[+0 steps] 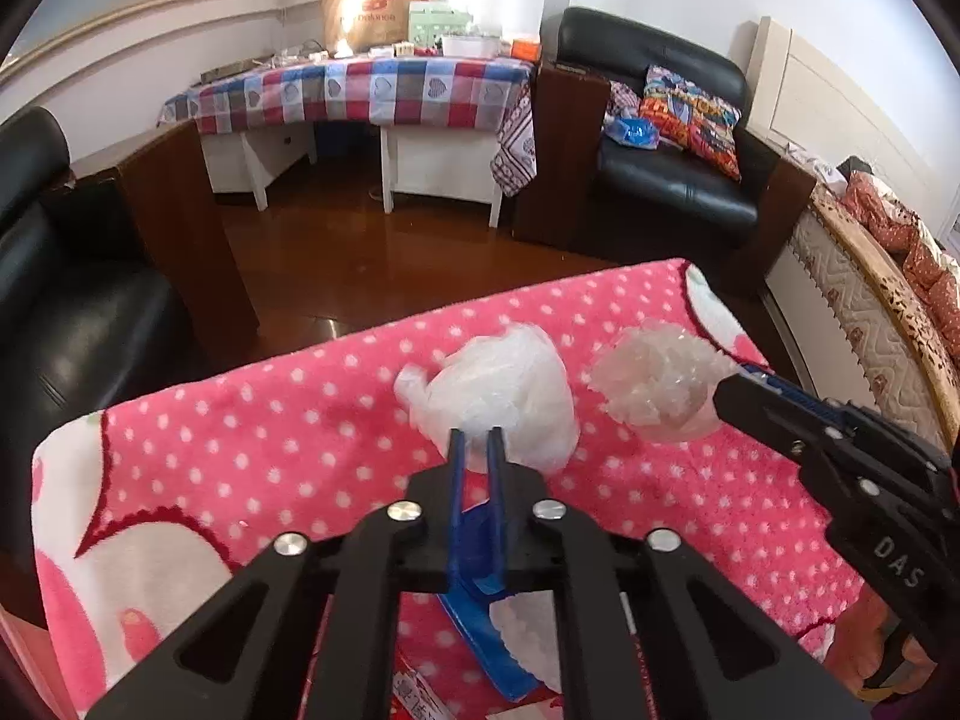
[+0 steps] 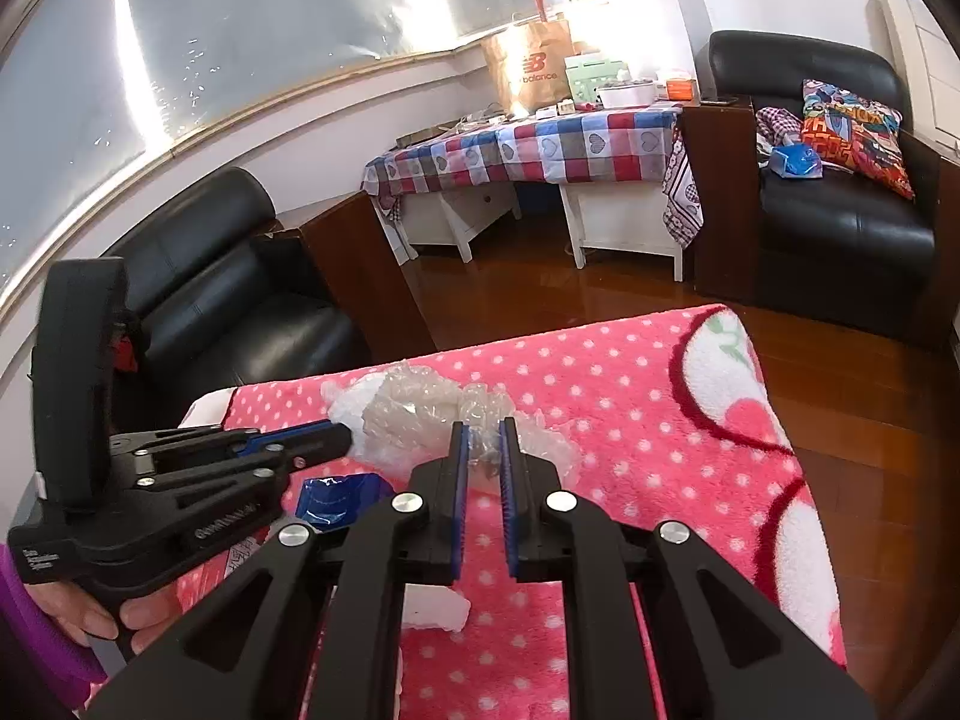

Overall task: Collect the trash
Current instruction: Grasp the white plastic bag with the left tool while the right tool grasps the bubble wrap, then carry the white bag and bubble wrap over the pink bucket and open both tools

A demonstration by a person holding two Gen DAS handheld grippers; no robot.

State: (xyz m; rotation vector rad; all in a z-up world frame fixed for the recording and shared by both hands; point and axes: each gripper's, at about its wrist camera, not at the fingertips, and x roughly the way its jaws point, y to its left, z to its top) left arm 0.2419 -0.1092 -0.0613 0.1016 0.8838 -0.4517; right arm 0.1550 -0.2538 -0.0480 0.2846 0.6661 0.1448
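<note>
Plastic bag (image 1: 501, 396) pinched by left claw (image 1: 477, 433), bubble wrap (image 2: 432, 420) (crumpled) in right claw (image 2: 482, 427)

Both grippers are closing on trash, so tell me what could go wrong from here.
1. The left gripper pinches only the edge of the white plastic bag; it may slip.
2. The right gripper may pinch just a fold of the crumpled bubble wrap.
3. Either could snag the pink polka-dot blanket.

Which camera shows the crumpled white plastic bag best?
The left wrist view: the crumpled white plastic bag sits whole beyond the left gripper. The right wrist view shows only an edge behind the clear bubble wrap.
</note>
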